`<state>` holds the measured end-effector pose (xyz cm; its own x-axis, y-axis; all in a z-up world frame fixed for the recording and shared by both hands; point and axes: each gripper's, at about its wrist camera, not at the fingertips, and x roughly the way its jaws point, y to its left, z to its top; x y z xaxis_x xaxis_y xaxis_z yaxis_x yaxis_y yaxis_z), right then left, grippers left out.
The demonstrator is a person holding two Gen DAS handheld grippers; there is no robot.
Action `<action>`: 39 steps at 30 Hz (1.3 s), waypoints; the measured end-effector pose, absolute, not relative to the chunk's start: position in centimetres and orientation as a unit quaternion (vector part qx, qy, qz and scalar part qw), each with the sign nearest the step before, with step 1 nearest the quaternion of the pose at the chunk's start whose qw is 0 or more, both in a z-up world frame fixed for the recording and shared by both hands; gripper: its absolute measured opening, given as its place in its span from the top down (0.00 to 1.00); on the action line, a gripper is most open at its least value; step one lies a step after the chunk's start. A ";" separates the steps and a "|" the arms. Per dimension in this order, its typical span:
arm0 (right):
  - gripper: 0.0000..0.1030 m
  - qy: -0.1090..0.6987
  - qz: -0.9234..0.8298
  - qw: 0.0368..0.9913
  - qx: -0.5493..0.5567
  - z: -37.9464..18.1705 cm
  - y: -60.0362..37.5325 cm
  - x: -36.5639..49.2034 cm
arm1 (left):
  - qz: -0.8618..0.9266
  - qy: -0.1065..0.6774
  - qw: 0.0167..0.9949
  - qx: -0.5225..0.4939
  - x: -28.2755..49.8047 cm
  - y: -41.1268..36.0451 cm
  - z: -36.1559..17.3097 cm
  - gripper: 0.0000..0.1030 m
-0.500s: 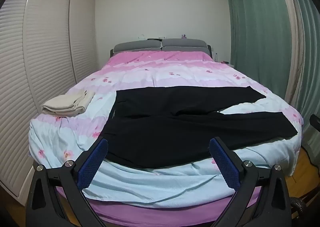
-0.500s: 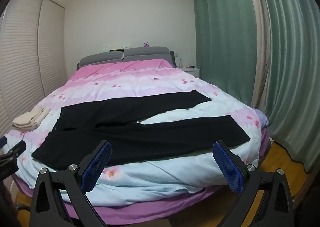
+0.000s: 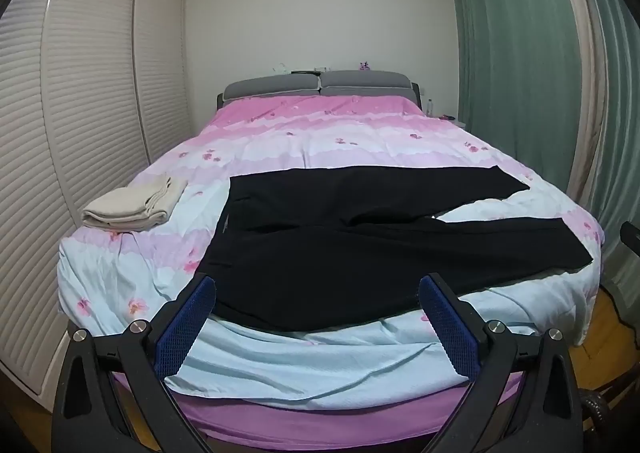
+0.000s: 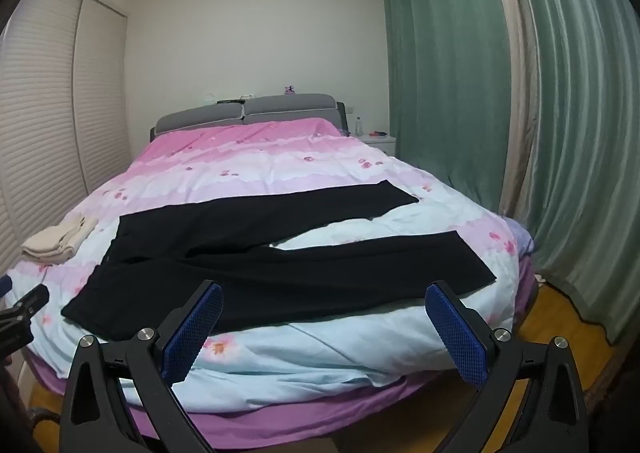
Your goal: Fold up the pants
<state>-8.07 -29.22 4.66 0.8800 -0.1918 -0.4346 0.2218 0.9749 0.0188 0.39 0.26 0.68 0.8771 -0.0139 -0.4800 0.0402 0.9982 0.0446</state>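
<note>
Black pants [image 3: 352, 249] lie spread flat across the foot of the bed, waist to the left and both legs running right in a narrow V. The right wrist view shows the same pants [image 4: 280, 253]. My left gripper [image 3: 318, 293] hovers short of the bed's near edge, over the waist half, jaws wide open and empty. My right gripper [image 4: 324, 301] hangs before the near leg, also wide open with nothing between its blue pads [image 4: 456, 333]. The left gripper's tip [image 4: 24, 305] shows at the left edge of the right wrist view.
The bed [image 3: 320, 369] wears a pink and pale blue flowered cover. Folded beige cloth [image 3: 136, 205] lies at its left side. Louvred wardrobe doors [image 3: 80, 133] stand close on the left, green curtains [image 3: 520, 73] on the right. A white nightstand [image 4: 378, 141] sits by the headboard.
Both views have shifted only slightly; the grippers have crept a touch nearer the bed. The pants lie as before and both jaws stay wide.
</note>
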 end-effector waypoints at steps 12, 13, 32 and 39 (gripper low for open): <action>0.00 0.214 -0.105 0.971 0.027 5.7 -28.6 -8.5 | -0.012 0.245 0.969 0.026 0.1 0.1 1.3 0.00; 0.00 0.214 -0.104 0.971 0.026 5.7 -28.5 -8.5 | -0.012 0.245 0.969 0.025 0.1 0.0 1.4 0.00; 0.00 0.216 -0.113 0.970 0.018 5.6 -29.0 -8.5 | -0.017 0.248 0.968 0.023 0.6 -0.3 1.4 0.00; 0.00 0.219 -0.112 0.969 0.016 5.6 -29.2 -8.2 | -0.018 0.248 0.968 0.025 0.6 -0.4 1.5 0.00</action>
<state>-8.21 -29.24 5.62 0.8792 -0.2103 -0.4276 0.2240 0.9744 -0.0188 0.65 -0.41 1.48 0.8766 -0.0220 -0.4807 0.0471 0.9981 0.0403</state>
